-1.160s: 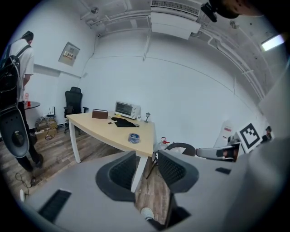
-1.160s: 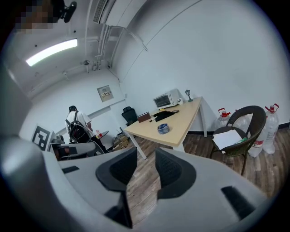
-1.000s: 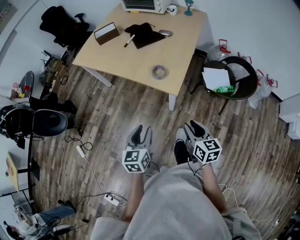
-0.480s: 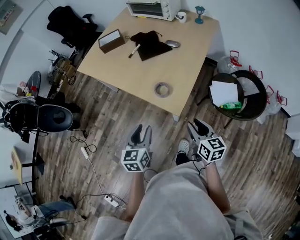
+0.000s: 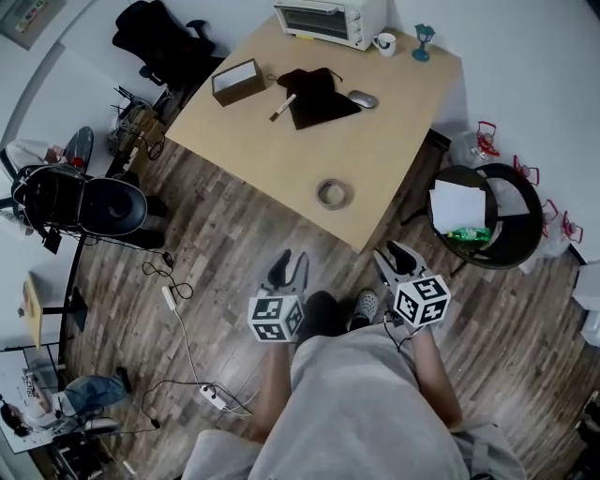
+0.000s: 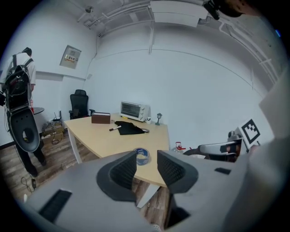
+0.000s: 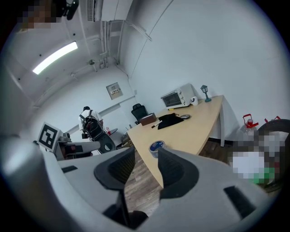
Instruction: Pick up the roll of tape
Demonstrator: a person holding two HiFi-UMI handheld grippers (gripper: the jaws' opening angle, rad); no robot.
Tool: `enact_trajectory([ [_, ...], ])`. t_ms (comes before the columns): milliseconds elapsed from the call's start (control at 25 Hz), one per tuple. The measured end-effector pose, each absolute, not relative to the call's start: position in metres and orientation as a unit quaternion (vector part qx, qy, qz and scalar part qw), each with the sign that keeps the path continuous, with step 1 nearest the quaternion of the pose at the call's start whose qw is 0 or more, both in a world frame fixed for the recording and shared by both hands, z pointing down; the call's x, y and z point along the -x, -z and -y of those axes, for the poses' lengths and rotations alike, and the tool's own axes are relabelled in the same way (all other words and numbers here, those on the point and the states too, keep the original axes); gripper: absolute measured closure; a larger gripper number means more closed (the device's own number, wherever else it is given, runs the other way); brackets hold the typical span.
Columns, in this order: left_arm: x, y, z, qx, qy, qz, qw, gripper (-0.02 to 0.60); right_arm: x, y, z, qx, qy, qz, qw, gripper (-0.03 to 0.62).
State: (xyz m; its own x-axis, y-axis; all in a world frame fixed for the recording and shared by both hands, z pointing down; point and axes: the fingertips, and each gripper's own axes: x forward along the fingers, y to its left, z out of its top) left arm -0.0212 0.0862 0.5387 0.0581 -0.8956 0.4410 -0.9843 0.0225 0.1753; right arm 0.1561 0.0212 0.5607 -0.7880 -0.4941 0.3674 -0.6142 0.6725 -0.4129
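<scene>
The roll of tape (image 5: 332, 194) lies flat on the light wooden table (image 5: 272, 150), near its front edge. It is grey in the head view and shows a blue label in the left gripper view (image 6: 142, 155) and the right gripper view (image 7: 157, 147). Both grippers hover over the floor short of the table, pointing at the tape. The left gripper (image 5: 289, 266) (image 6: 147, 165) has its jaws closing a little, with nothing between them. The right gripper (image 5: 392, 256) (image 7: 146, 163) has its jaws opening, also with nothing between them.
Further back on the table are a toaster oven (image 5: 328, 19), brown box (image 5: 236, 82), black cloth (image 5: 319, 94), marker (image 5: 283, 106), mouse (image 5: 363, 98) and mug (image 5: 384, 43). A round black chair with papers (image 5: 487, 216) stands right of the table. A power strip and cable (image 5: 211, 394) lie on the floor at left.
The person has walked toward the table, so both grippers now sit closer to its front edge and the tape. The right jaws look wider apart.
</scene>
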Motion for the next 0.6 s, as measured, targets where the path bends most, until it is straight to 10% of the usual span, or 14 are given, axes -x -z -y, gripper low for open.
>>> enact_trajectory([
  [600, 0.059, -0.556, 0.007, -0.721, -0.112, 0.643, 0.234, 0.445, -0.144, -0.560, 0.045, -0.358, -0.257, 0.890, 0.118, 0.431],
])
